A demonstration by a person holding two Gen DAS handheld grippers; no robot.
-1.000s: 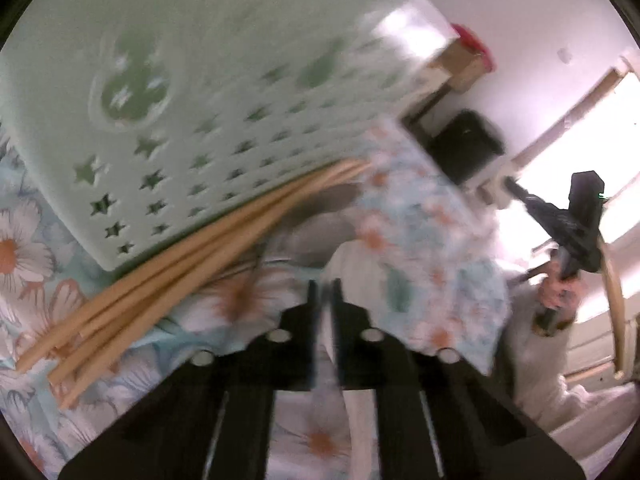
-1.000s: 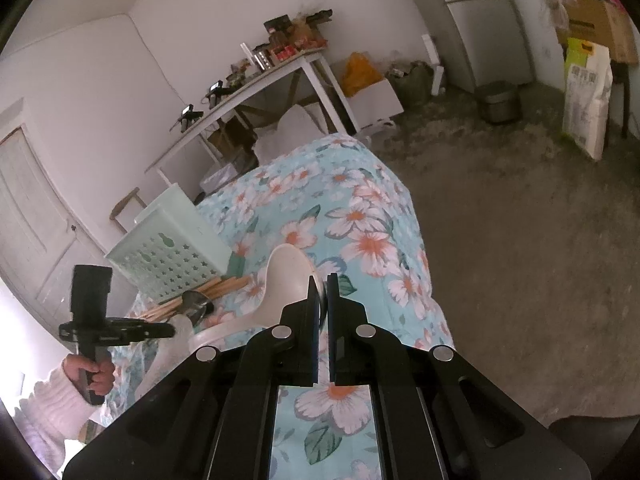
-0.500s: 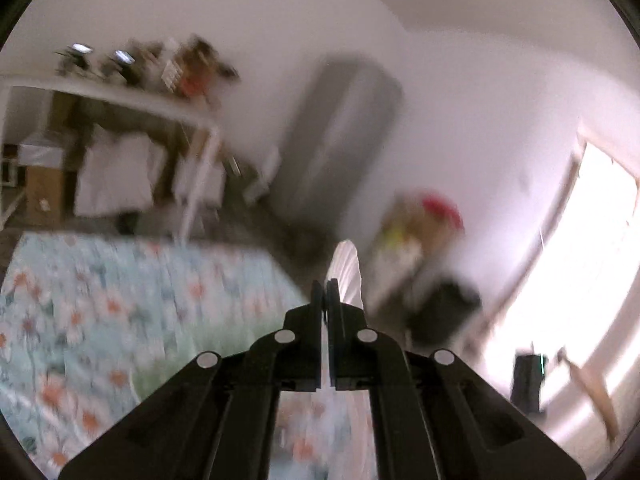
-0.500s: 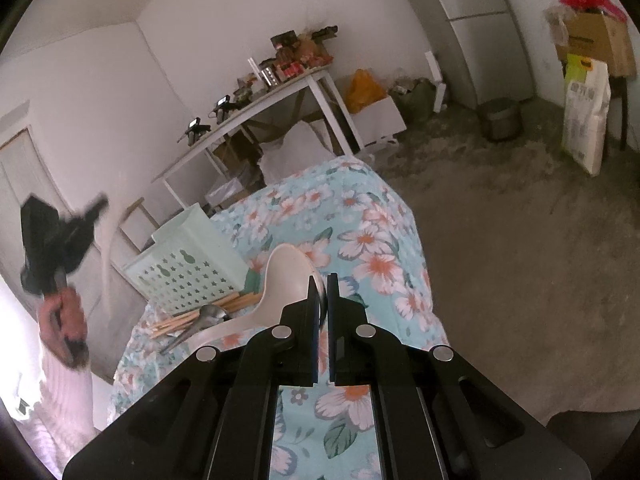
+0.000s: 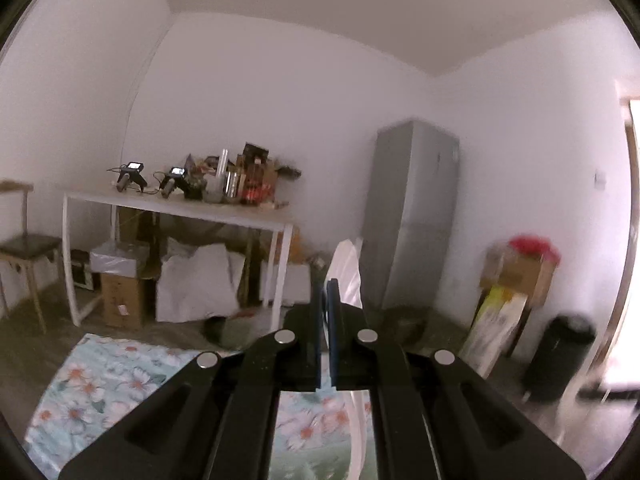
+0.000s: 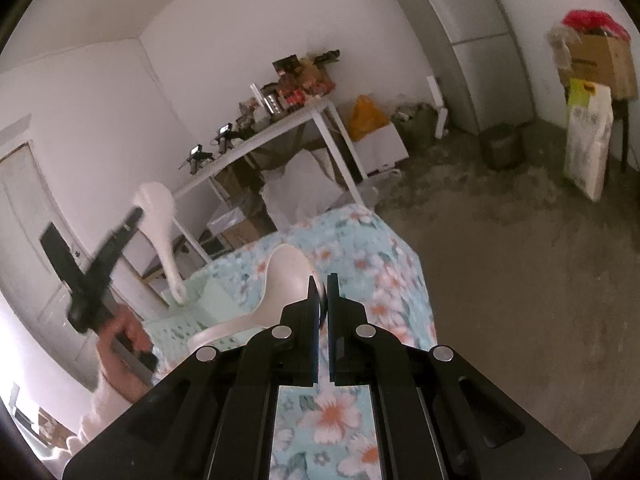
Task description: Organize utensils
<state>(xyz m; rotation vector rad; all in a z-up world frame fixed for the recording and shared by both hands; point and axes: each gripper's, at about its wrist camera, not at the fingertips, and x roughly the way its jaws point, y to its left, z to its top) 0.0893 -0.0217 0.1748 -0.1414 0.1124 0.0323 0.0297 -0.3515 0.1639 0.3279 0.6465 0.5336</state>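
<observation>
My left gripper is shut on a white spoon and points about level into the room; the spoon's bowl sticks up past the fingertips. In the right wrist view the same left gripper is raised high at the left in a person's hand, with the white spoon hanging from it above a mint green basket. My right gripper is shut on a cream ladle, whose handle curves off to the left over the basket. Both are held above the floral tablecloth.
Beyond the floral table edge lies bare floor. A white table loaded with clutter stands at the back, boxes and bags under it. A grey fridge, a chair, a black bin and stacked cartons line the walls.
The left gripper lifted away from the basket and chopsticks on the table and swung up to level, carrying the white spoon. The right gripper rose a little with the ladle.
</observation>
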